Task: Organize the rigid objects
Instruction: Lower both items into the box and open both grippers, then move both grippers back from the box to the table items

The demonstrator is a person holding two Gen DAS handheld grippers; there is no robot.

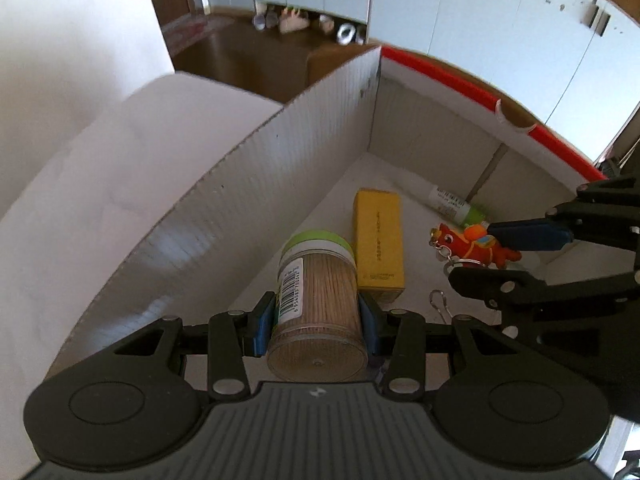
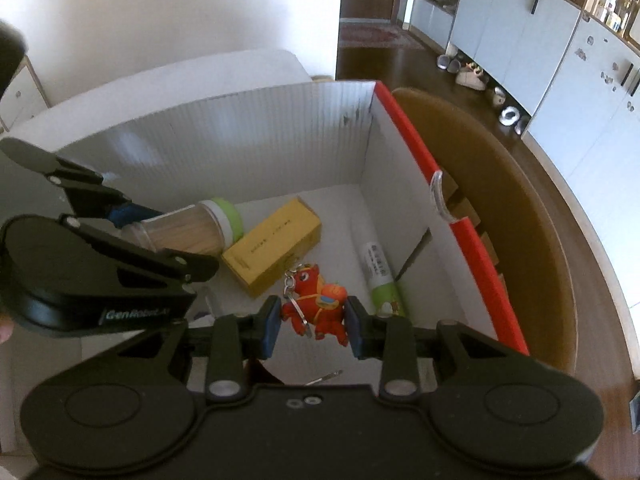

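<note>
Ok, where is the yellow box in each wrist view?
Left wrist: yellow box lies centre, just right of the toothpick jar.
Right wrist: yellow box lies centre, above the red horse keychain.
Shared landmark: the white tube with a green end by the carton wall.

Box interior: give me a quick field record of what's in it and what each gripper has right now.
container: white corrugated box with a red rim
left gripper: shut on toothpick jar, green lid pointing away, held over the box floor
right gripper: shut on red horse keychain, its ring dangling
lying on box floor: yellow carton; white and green tube near the red-rimmed wall
layout: carton between jar and tube
not placed yet: jar, keychain
</note>
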